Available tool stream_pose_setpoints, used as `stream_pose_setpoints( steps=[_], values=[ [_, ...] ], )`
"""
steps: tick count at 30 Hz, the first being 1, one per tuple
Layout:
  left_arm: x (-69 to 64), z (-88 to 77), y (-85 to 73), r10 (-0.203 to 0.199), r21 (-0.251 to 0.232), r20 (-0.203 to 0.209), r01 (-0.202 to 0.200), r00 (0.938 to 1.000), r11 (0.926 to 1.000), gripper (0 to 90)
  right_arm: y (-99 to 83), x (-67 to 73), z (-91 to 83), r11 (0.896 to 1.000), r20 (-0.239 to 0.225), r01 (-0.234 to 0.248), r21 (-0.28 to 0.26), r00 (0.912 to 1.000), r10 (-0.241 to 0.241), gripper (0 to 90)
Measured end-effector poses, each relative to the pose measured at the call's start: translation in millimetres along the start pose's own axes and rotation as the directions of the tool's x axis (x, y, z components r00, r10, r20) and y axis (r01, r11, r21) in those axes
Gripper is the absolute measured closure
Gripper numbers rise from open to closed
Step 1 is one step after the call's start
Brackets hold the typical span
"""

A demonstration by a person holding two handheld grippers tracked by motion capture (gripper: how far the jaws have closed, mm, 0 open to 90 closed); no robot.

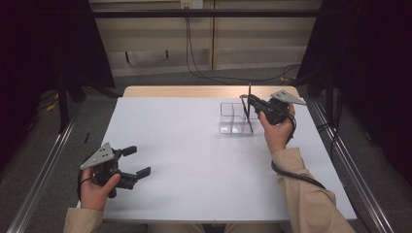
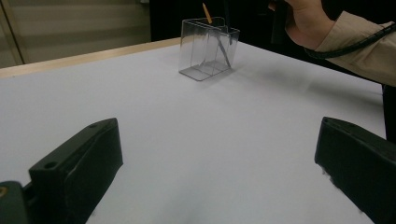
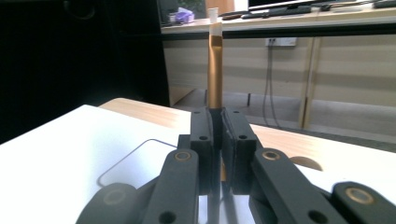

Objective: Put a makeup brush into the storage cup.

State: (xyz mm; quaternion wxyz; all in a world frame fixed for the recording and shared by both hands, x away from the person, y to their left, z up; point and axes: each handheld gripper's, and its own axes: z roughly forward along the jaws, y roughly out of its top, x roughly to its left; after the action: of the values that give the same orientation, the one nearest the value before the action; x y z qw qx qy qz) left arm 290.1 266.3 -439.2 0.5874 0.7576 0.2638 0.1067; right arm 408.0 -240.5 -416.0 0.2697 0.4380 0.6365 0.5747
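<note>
A clear plastic organizer (image 1: 232, 119) with several compartments stands at the far right of the white table (image 1: 194, 160). My right gripper (image 1: 248, 102) hovers over it, shut on a thin brown pencil (image 1: 249, 90) held roughly upright. In the right gripper view the jaws pinch the pencil (image 3: 215, 70), whose pale end points up past my right gripper (image 3: 218, 116). The left gripper view shows the organizer (image 2: 205, 51) with the pencil's lower part slanting inside it. My left gripper (image 1: 138, 160) rests at the near left, open and holding nothing, jaws wide apart (image 2: 217, 144).
A wooden strip (image 1: 194, 91) borders the table's far edge. Metal rails (image 1: 43, 165) run along both sides on the floor, and cables (image 1: 218, 77) lie behind the table. Dark curtains hang left and right.
</note>
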Motion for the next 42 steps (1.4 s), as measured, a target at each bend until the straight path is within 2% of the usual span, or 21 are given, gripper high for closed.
stream_pose_setpoints(
  steps=[2, 4, 10, 20, 22, 28, 42],
  values=[
    [0.5, 0.2, 0.3, 0.0, 0.0, 0.001, 0.0, 1.0, 1.0, 0.8, -0.6, 1.3, 2.6, 0.999, -0.038, -0.022, 0.026, 0.999, 0.023, 61.1],
    [0.9, 1.2, 0.2, -0.002, 0.0, 0.001, 0.002, 1.0, 1.0, 0.8, -1.7, 3.8, 3.1, 1.0, -0.046, 0.005, 0.026, 0.9989, -0.004, 48.4],
    [1.0, 3.7, 1.9, 0.001, -0.003, 0.01, -0.001, 1.0, 1.0, 0.8, -2.9, 3.4, -2.1, 1.0, -0.035, -0.01, 0.008, 0.9993, 0.011, 33.8],
    [0.5, 4.5, 2.0, 0.001, -0.003, 0.007, -0.001, 1.0, 1.0, 0.8, 0.2, 4.4, -12.0, 1.0, -0.061, 0.015, 0.018, 0.998, -0.014, 24.5],
    [0.5, 4.0, 2.0, 0.001, -0.003, 0.005, -0.001, 1.0, 1.0, 0.8, -0.3, 5.2, -14.0, 1.0, -0.062, 0.009, 0.024, 0.998, -0.007, 23.7],
    [0.8, 3.6, 3.0, 0.008, 0.0, 0.003, -0.008, 1.0, 1.0, 0.8, -0.8, 4.4, -19.8, 0.999, -0.065, 0.028, 0.028, 0.9975, -0.026, 21.6],
    [2.9, 18.9, 7.5, 0.011, -0.001, 0.033, -0.011, 0.9994, 0.9999, 0.8, -2.7, 7.9, -37.5, 0.996, -0.089, 0.078, 0.041, 0.9933, -0.074, 17.2]
  ],
)
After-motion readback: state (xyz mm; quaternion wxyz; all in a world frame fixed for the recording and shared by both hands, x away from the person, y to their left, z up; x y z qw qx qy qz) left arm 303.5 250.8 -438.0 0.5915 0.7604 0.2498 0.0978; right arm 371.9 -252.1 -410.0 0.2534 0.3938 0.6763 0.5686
